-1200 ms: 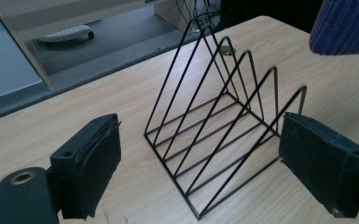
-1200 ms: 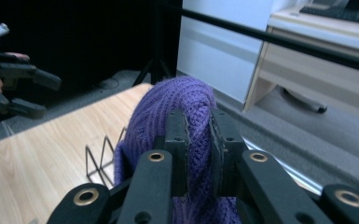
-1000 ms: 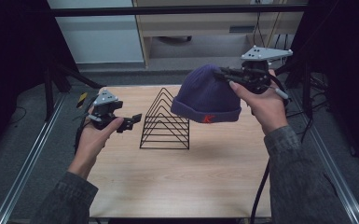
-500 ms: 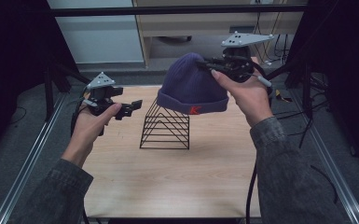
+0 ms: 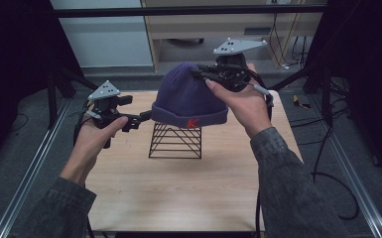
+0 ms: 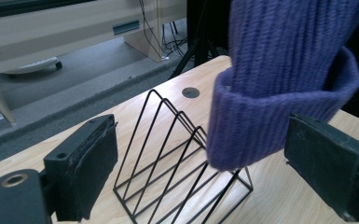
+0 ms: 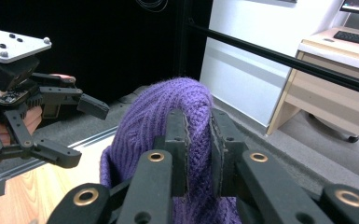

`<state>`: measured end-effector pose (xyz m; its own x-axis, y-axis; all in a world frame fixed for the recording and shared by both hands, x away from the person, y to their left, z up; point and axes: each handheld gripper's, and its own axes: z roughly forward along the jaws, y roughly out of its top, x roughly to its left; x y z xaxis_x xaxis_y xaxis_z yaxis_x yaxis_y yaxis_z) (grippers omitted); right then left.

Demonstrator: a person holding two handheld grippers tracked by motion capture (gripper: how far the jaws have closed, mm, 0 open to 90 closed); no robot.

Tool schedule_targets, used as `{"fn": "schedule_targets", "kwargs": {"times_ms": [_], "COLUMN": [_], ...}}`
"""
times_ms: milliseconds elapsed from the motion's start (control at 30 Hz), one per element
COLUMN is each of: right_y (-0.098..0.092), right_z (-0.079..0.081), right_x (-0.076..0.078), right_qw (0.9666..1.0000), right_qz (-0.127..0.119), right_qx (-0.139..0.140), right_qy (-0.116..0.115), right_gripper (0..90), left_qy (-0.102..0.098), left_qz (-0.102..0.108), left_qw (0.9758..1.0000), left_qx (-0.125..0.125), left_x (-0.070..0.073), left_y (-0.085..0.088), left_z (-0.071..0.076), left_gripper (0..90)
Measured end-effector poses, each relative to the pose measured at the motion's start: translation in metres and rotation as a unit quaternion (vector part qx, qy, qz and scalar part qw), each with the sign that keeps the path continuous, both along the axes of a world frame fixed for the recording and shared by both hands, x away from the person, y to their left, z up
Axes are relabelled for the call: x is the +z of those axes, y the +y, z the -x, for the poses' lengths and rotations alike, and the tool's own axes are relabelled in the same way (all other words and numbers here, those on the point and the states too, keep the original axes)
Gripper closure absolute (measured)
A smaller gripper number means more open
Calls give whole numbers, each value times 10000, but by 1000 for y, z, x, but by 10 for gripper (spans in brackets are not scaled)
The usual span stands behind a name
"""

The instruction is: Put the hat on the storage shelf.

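A purple knit beanie (image 5: 188, 101) with a red letter on its cuff hangs over a black wire rack (image 5: 176, 141) on the wooden table (image 5: 178, 198). My right gripper (image 5: 201, 74) is shut on a fold of the beanie's crown (image 7: 198, 126) and holds it up from the right. My left gripper (image 5: 140, 120) stands open at the cuff's left edge. In the left gripper view the cuff (image 6: 270, 126) hangs between the wide-apart pads, near the right one, with neither pad pressing it. The rack (image 6: 182, 172) stands below. The right gripper view has the left gripper (image 7: 86, 133) at its left.
A light wooden cabinet (image 5: 218, 29) stands behind the table, with a black bar (image 5: 178, 11) across the top. Metal rails (image 5: 30, 173) run along both table sides. Cables (image 5: 327, 163) lie on the floor at the right.
My right hand has carried the beanie leftward and a little higher, from right of the rack to over it. My left hand has risen toward the cuff, jaws still wide.
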<state>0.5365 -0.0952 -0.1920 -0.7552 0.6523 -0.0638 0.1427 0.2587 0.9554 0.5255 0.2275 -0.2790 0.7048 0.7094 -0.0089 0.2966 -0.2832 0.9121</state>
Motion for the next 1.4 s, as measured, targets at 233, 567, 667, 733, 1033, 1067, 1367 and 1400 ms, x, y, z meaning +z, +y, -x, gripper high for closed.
{"fn": "schedule_targets", "kwargs": {"times_ms": [233, 567, 667, 733, 1033, 1067, 1367, 1400], "right_y": [6, 20, 23, 25, 29, 28, 27, 27], "right_z": [-3, -5, -5, -5, -13, -15, -26, -27], "right_x": [-1, 0, 2, 3, -2, -4, -16, -18], "right_qw": [10000, 9998, 9997, 9996, 9998, 9998, 9996, 9996], "right_qz": [-51, -115, -156, -165, -53, -66, -3, -9], "right_qx": [44, 187, 207, 232, 183, 160, 114, 120], "right_qy": [29, 11, -2, -24, 26, 54, 241, 258], "right_gripper": [792, 791, 791, 791, 787, 787, 780, 779], "left_qy": [-5, 34, 111, 204, 314, 293, 354, 362], "left_qz": [-20, -110, -189, -220, -424, -435, -579, -592], "left_qw": [10000, 9997, 9994, 9988, 9983, 9984, 9977, 9976], "left_qx": [-86, -204, -279, -375, -244, -191, 44, 49], "left_x": [-3, -9, -13, -17, -23, -24, -29, -29], "left_y": [-2, -6, -11, -15, -23, -23, -22, -22], "left_z": [-1, -7, -11, -15, -25, -27, -34, -34], "left_gripper": [89, 80, 72, 68, 554, 560, 588, 588]}}
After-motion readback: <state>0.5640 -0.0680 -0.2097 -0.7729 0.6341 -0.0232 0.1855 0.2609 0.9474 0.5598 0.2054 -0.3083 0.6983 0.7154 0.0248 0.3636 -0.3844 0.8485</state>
